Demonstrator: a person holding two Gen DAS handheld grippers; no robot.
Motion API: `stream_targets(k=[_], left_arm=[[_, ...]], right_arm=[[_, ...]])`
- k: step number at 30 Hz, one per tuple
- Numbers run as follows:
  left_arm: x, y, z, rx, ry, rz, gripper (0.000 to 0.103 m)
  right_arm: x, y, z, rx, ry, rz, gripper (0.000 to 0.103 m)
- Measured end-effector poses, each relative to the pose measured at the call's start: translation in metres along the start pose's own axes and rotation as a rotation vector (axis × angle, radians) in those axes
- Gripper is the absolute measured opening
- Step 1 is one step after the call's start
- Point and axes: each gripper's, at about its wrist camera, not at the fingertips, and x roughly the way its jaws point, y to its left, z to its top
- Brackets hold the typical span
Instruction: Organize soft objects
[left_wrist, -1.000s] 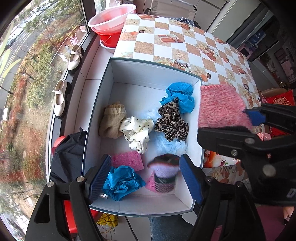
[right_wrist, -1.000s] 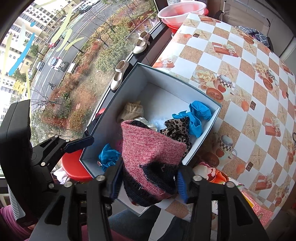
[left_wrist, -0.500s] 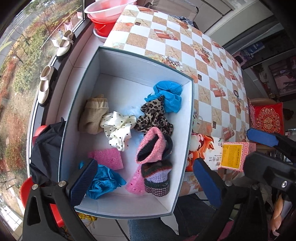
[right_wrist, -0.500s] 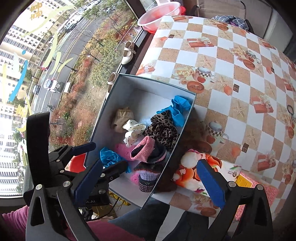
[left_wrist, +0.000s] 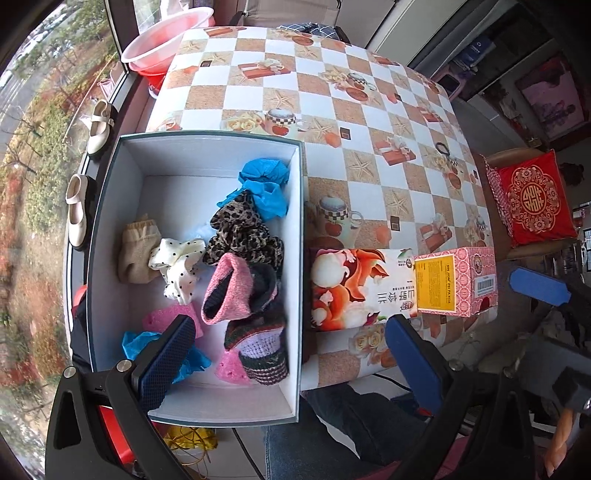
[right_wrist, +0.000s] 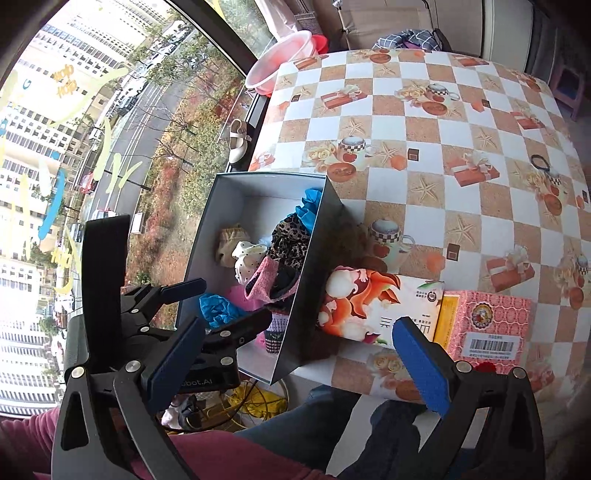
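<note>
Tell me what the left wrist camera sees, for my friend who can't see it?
A white box holds soft things, a pink knit sock on top. The open, empty left gripper hovers above; two cartons lie beside on the checkered table.

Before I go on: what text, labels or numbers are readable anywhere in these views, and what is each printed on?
"bot.AI", start cut off: on the left gripper body, right wrist view.
"山野铰兰", last two characters uncertain: large print on the white illustrated carton.
Yellow label on the pink patterned box: a heading and small print, too blurred to read.
Barcode sticker on that box: digits too small.
Yellow lettering on the window glass: mirrored, unreadable.
</note>
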Motion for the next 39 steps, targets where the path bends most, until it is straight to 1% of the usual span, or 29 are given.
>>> stream_targets(k=[2,4,7,9,11,14,16,19,20,22,25,26,27,28,30,32,35,39], left_arm=[[-0.002,-0.016,-0.004,-0.001,-0.006,0.013,0.103],[-0.005,-0.036,-0.01,0.008,-0.013,0.011,0.103],[-0.007,-0.076,-0.02,0.059,-0.026,0.032,0.103],[-0.013,-0.105,-0.026,0.083,-0.047,0.022,0.103],[-0.02,-0.136,-0.031,0.118,-0.081,0.033,0.103],[-0.025,-0.178,-0.037,0.149,-0.107,0.037,0.103],[-0.025,-0.2,-0.041,0.159,-0.117,0.045,0.103],[-0.026,-0.223,-0.046,0.173,-0.15,0.079,0.103],[-0.028,-0.229,-0.047,0.18,-0.173,0.102,0.103],[-0.041,-0.238,-0.051,0.19,-0.265,0.171,0.103],[-0.079,-0.247,-0.057,0.188,-0.47,0.28,0.103],[-0.089,-0.249,-0.057,0.18,-0.516,0.307,0.103],[-0.093,-0.247,-0.055,0.178,-0.525,0.33,0.103],[-0.091,-0.247,-0.051,0.187,-0.498,0.334,0.103],[-0.077,-0.24,-0.043,0.19,-0.393,0.319,0.103],[-0.064,-0.229,-0.044,0.173,-0.331,0.336,0.103],[-0.055,-0.213,-0.046,0.164,-0.316,0.379,0.103],[-0.045,-0.187,-0.037,0.126,-0.285,0.388,0.103]], right_arm=[[-0.013,-0.01,-0.012,-0.009,-0.016,0.006,0.102],[-0.027,-0.027,-0.025,0.016,-0.033,0.018,0.102],[-0.051,-0.056,-0.042,0.051,-0.072,0.021,0.102],[-0.07,-0.078,-0.054,0.08,-0.109,0.016,0.102],[-0.091,-0.103,-0.065,0.12,-0.158,0.002,0.102],[-0.113,-0.143,-0.084,0.188,-0.211,-0.05,0.102],[-0.121,-0.166,-0.097,0.223,-0.214,-0.07,0.102],[-0.125,-0.197,-0.117,0.27,-0.196,-0.089,0.102],[-0.126,-0.206,-0.124,0.285,-0.189,-0.09,0.102],[-0.128,-0.22,-0.133,0.306,-0.181,-0.085,0.102],[-0.135,-0.223,-0.135,0.268,-0.193,-0.104,0.102],[-0.136,-0.221,-0.135,0.244,-0.197,-0.114,0.102],[-0.136,-0.219,-0.132,0.223,-0.2,-0.117,0.102],[-0.135,-0.216,-0.128,0.204,-0.196,-0.113,0.102],[-0.128,-0.21,-0.119,0.174,-0.181,-0.101,0.102],[-0.118,-0.205,-0.11,0.15,-0.164,-0.088,0.102],[-0.105,-0.192,-0.098,0.111,-0.148,-0.074,0.102],[-0.093,-0.175,-0.079,0.07,-0.142,-0.087,0.102]])
